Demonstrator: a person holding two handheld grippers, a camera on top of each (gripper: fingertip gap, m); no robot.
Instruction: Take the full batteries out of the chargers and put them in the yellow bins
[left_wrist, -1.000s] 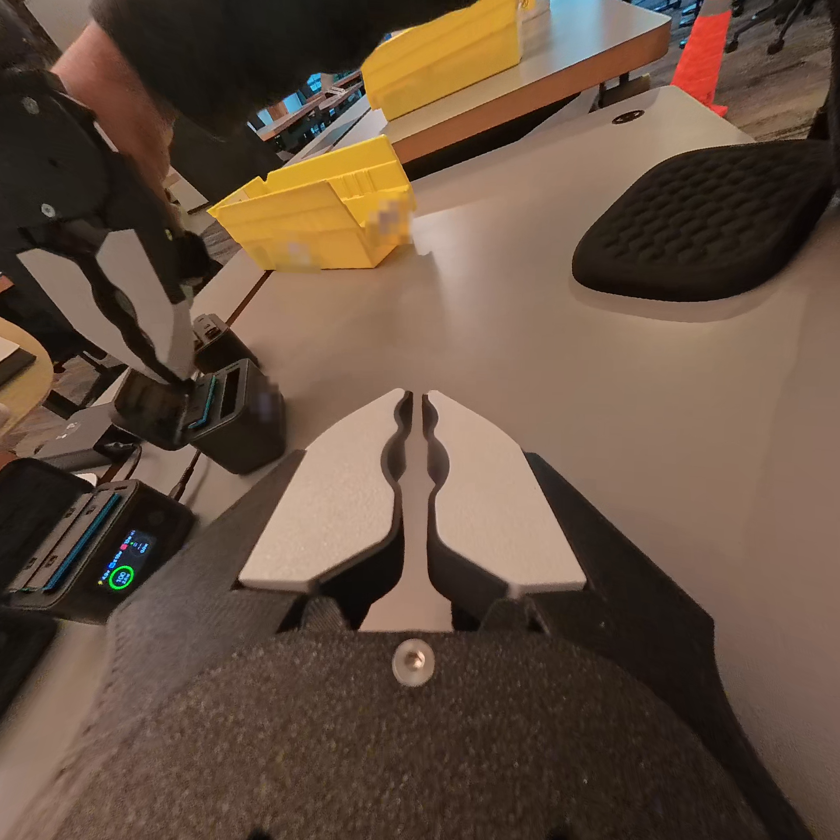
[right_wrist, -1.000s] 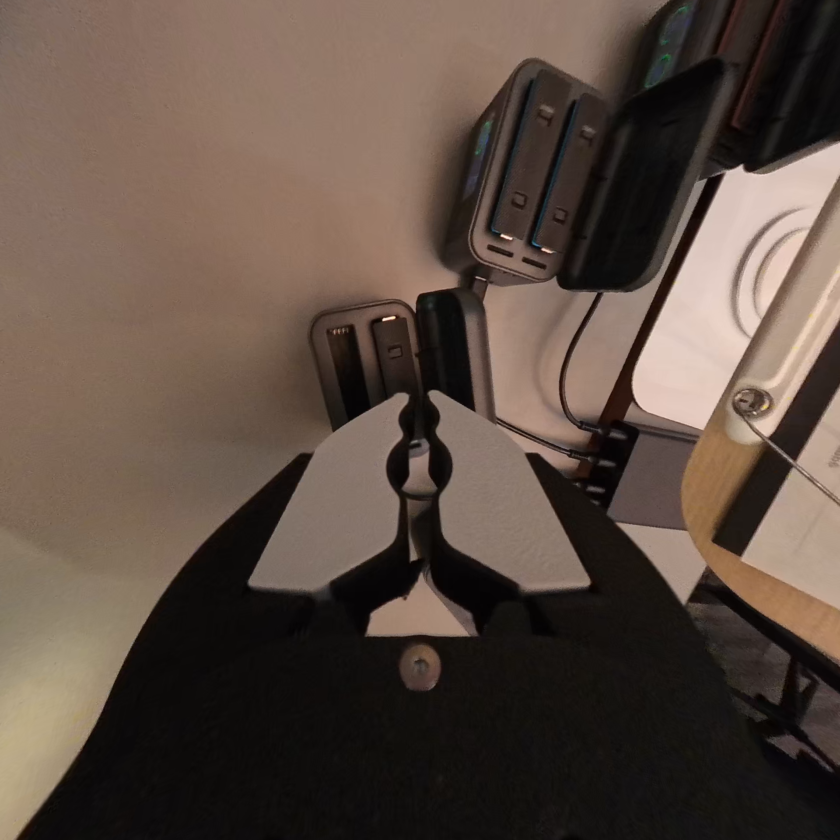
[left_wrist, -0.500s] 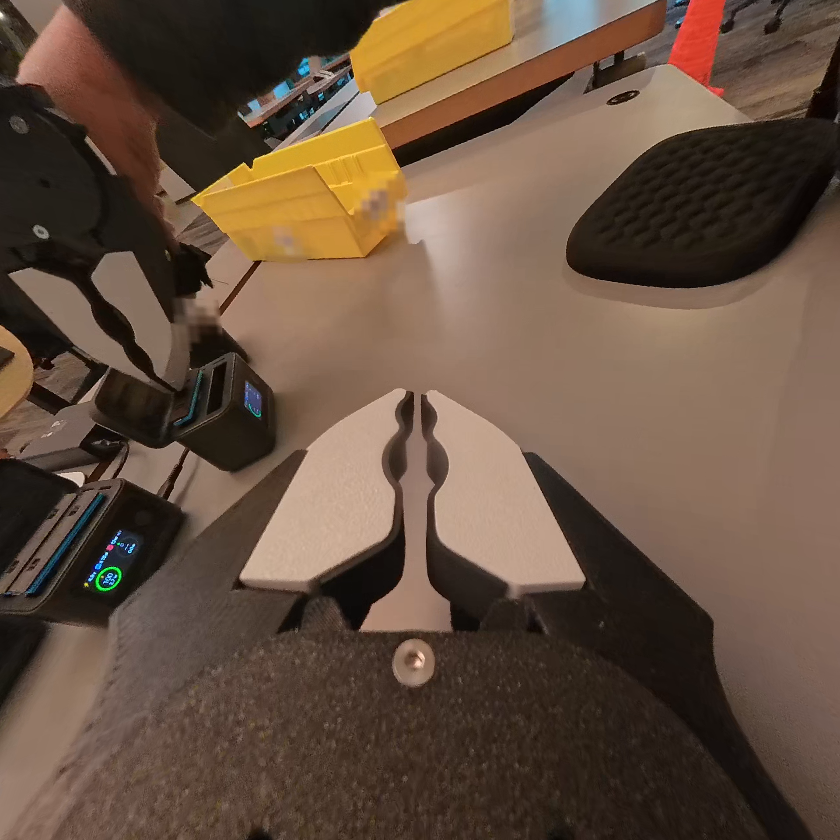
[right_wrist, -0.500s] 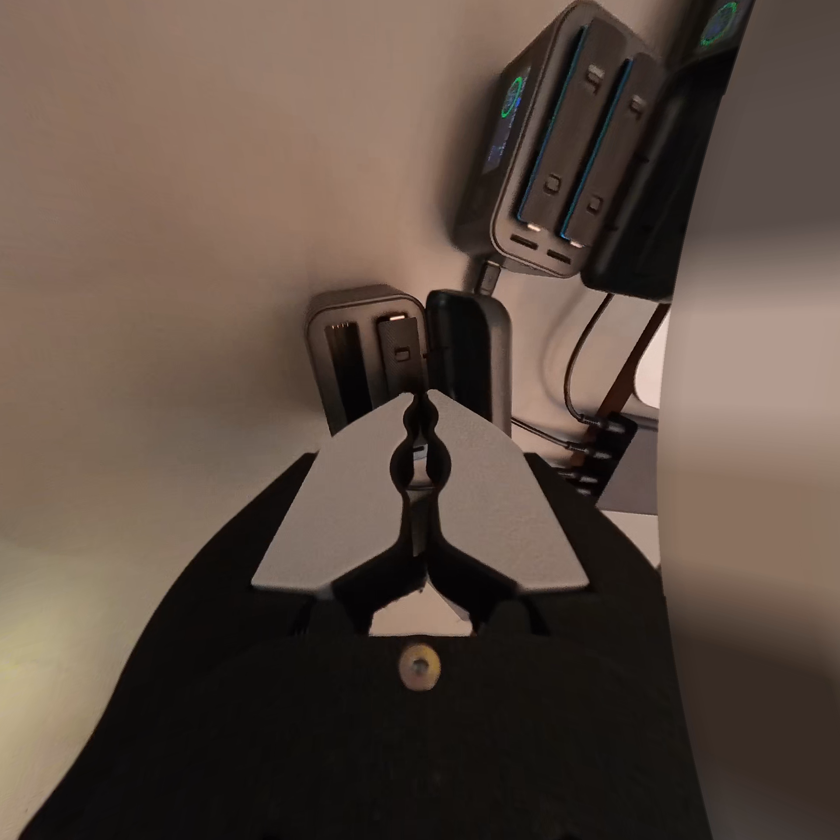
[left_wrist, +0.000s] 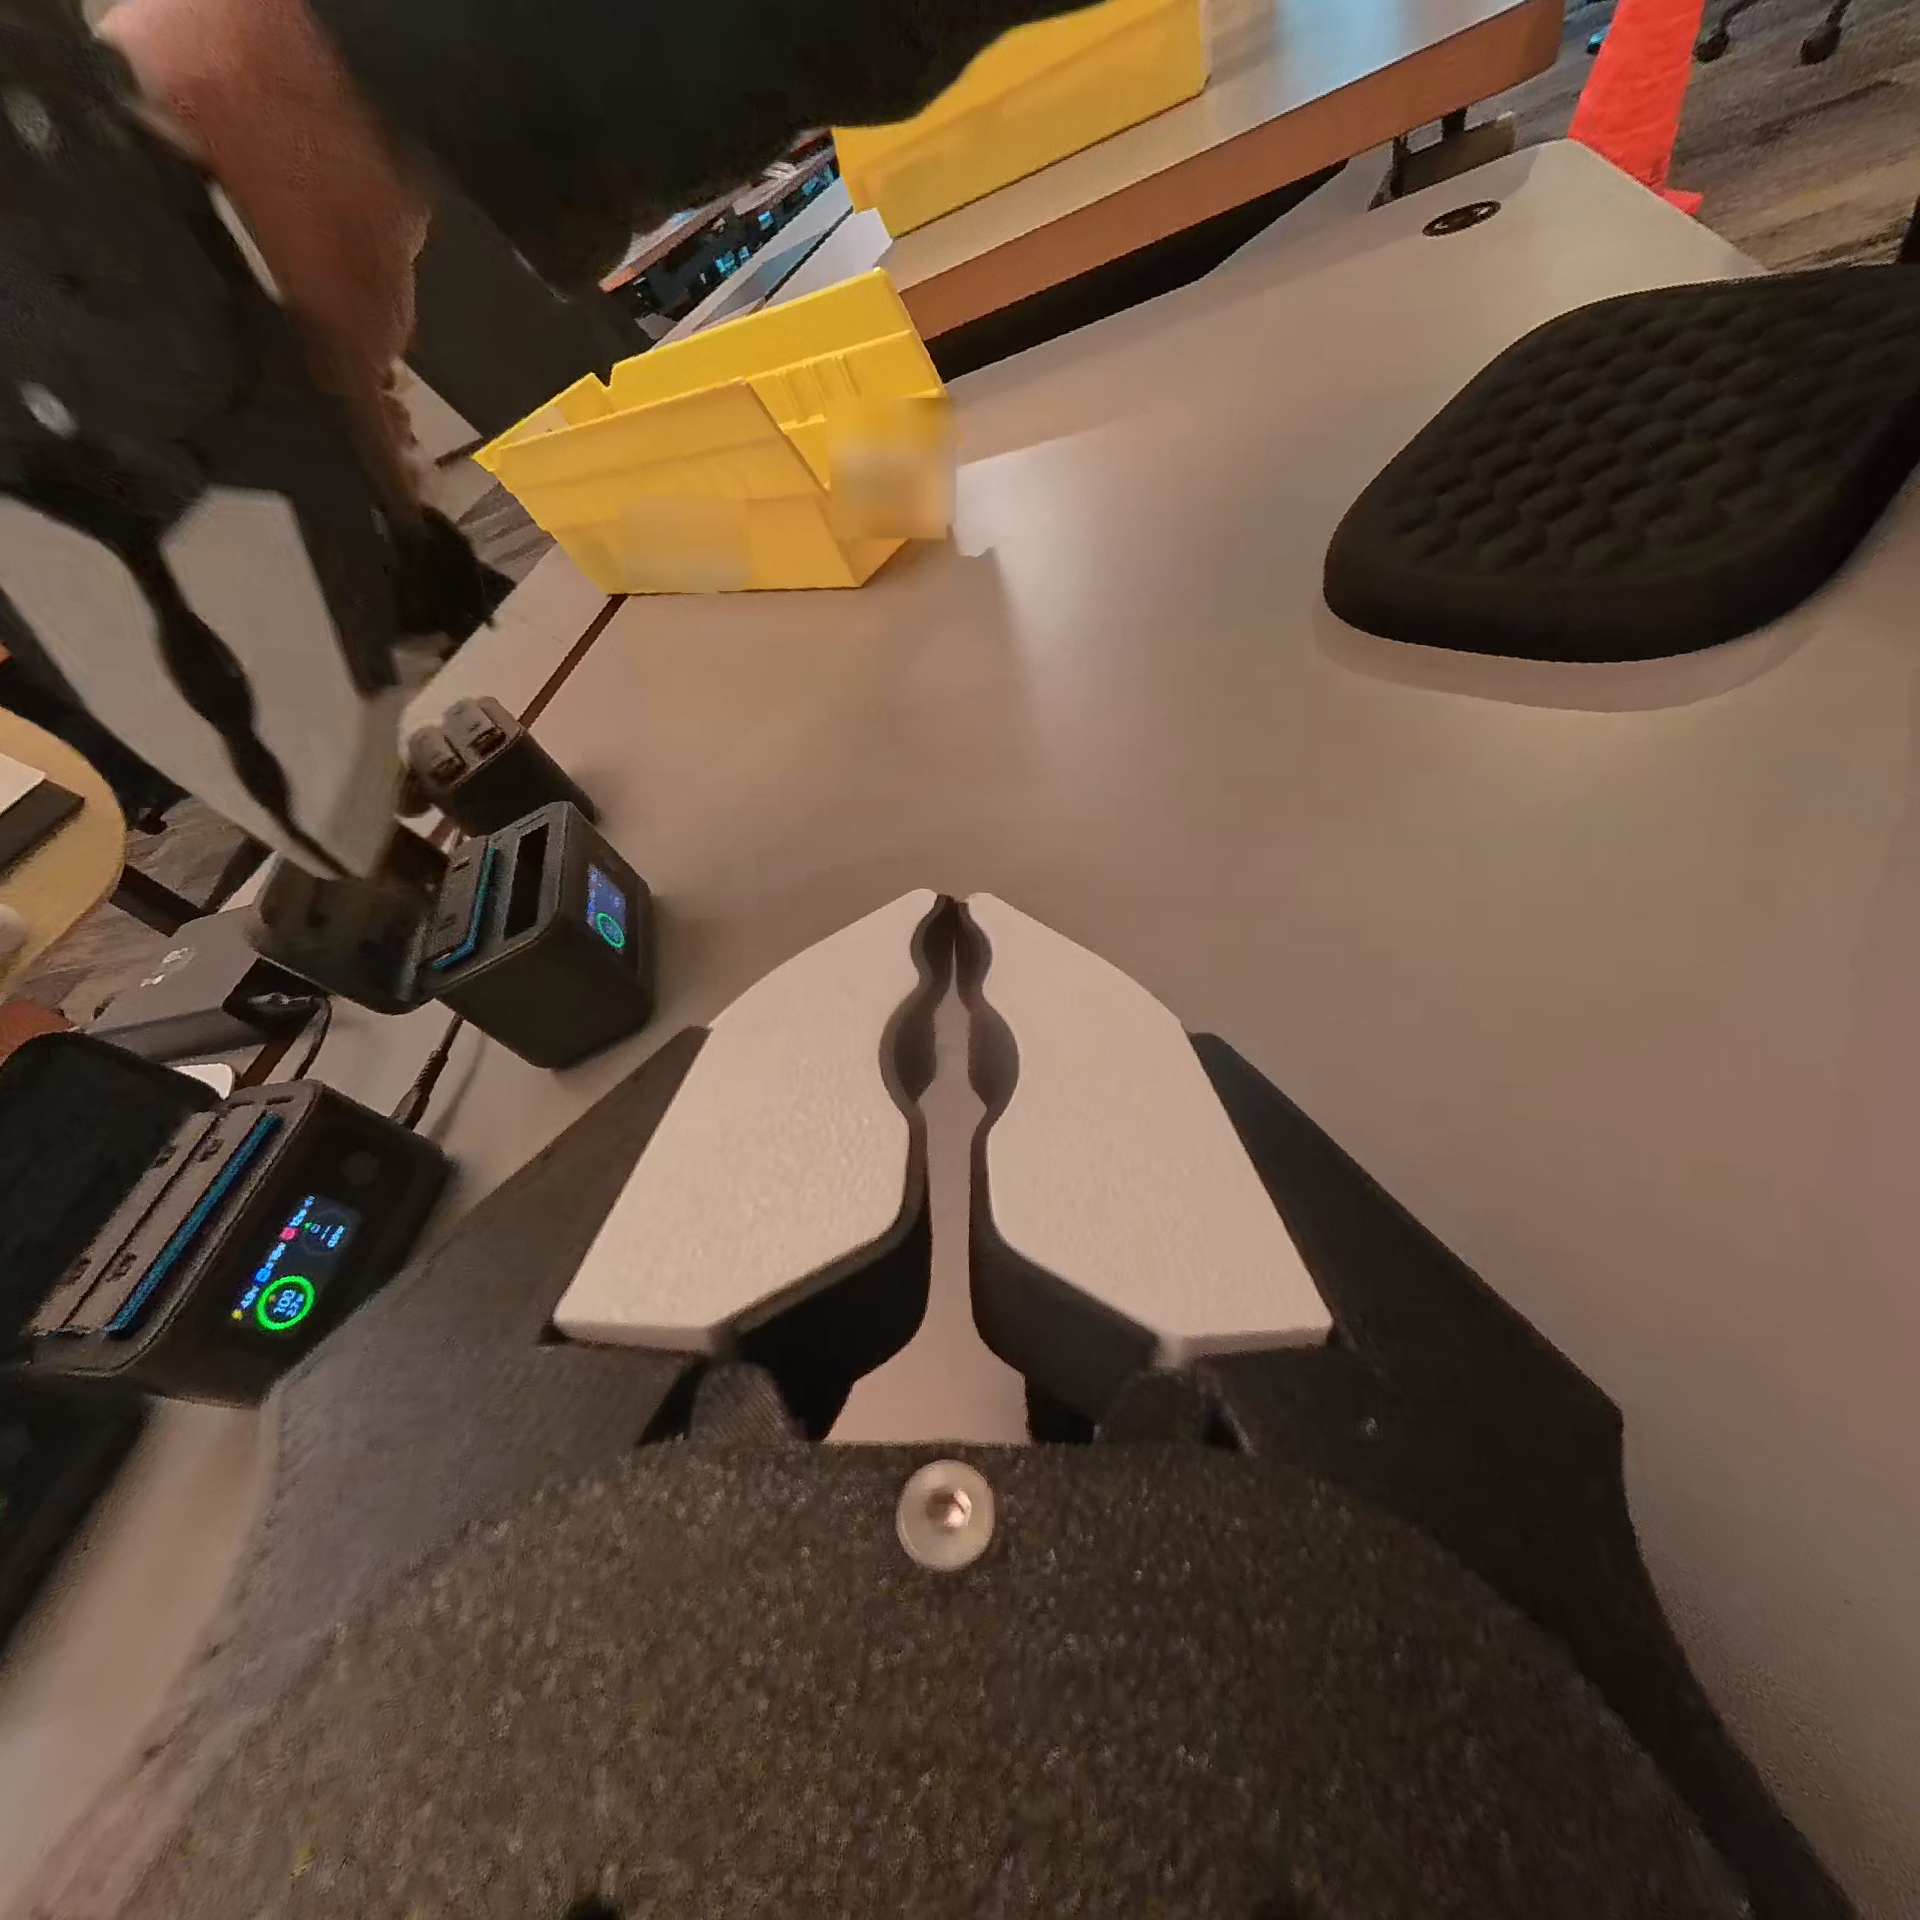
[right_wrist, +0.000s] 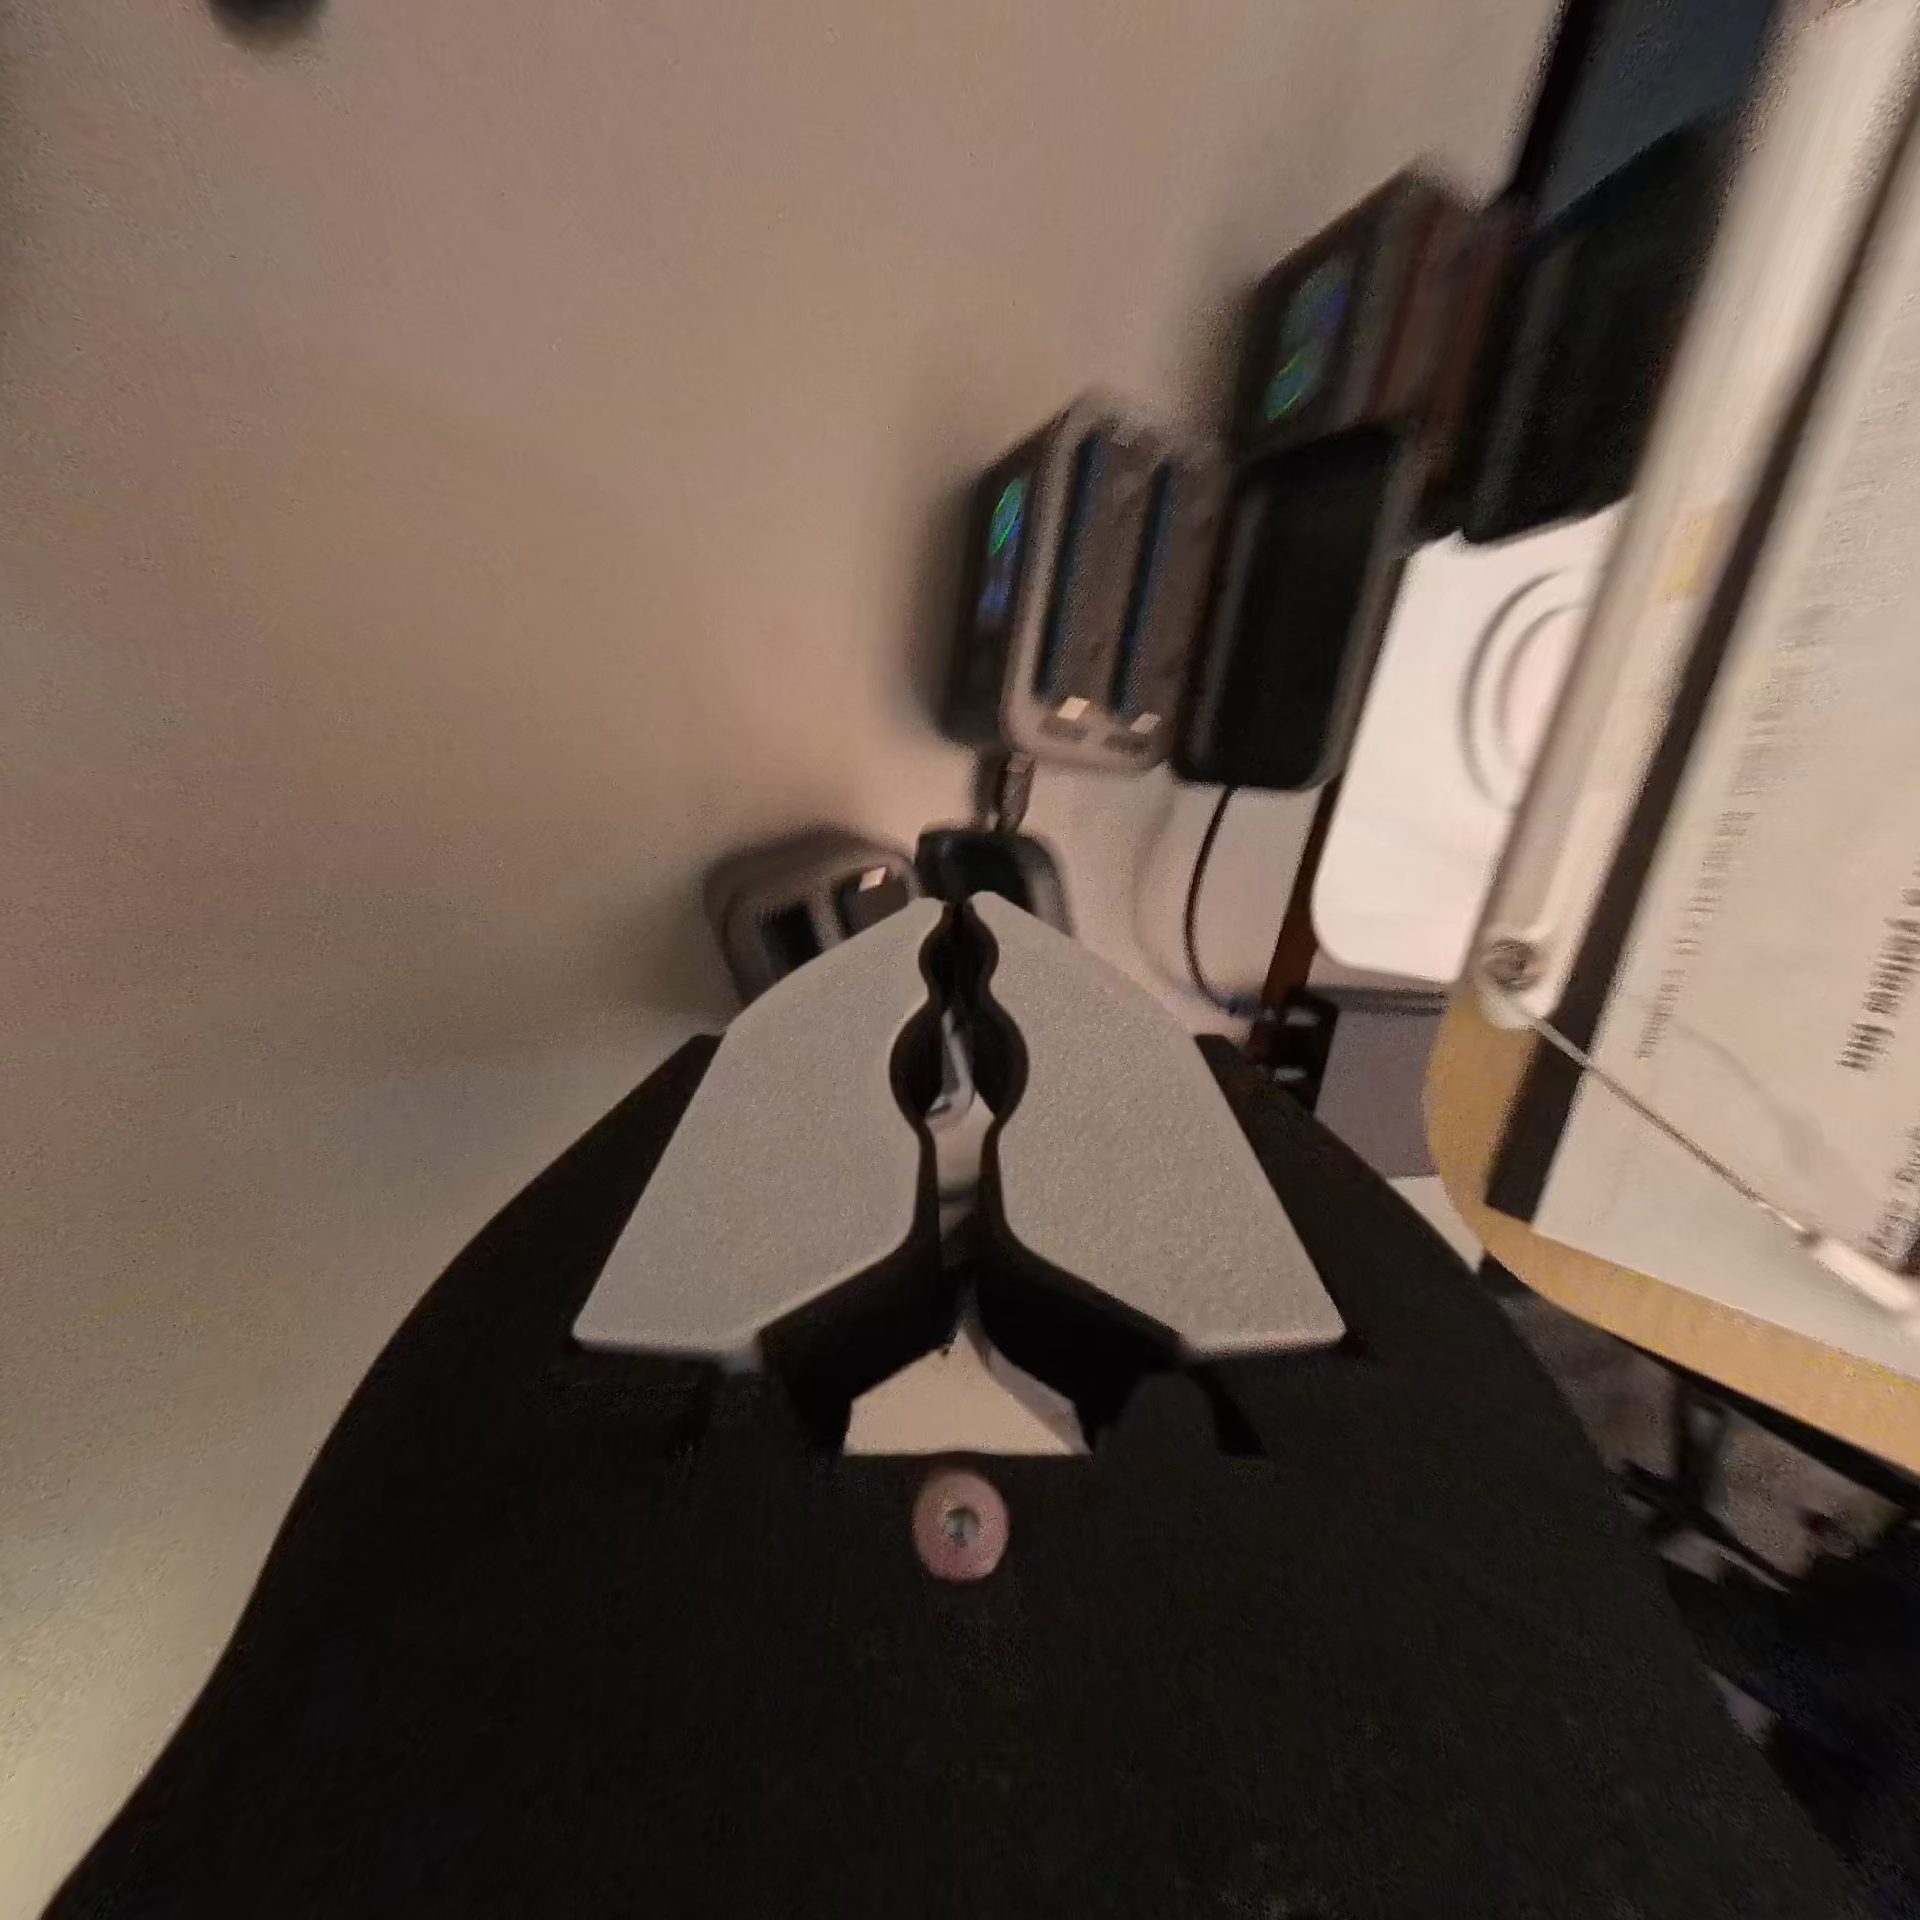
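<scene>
Quick read from my end: the right gripper (right_wrist: 951, 914) is the one in play. Its jaws are pressed together, tips right over the small open charger (right_wrist: 810, 914), which sits just ahead and below them. Something dark with a pale edge shows in the gap between the fingers, but that view is smeared, so I can't tell if it's a battery being pinched.

In the left view that charger (left_wrist: 551, 935) has one empty slot and a blue-edged battery (left_wrist: 468, 920) beside it, with the slots' long sides running roughly toward the yellow bin (left_wrist: 717, 488) further back on the table (left_wrist: 1143, 727).

The left gripper (left_wrist: 951, 914) is also closed, holds nothing and hangs over bare table, well apart from both chargers. My guess is the right side does the pulling. The nearer charger (left_wrist: 260, 1247) looks loaded.
</scene>
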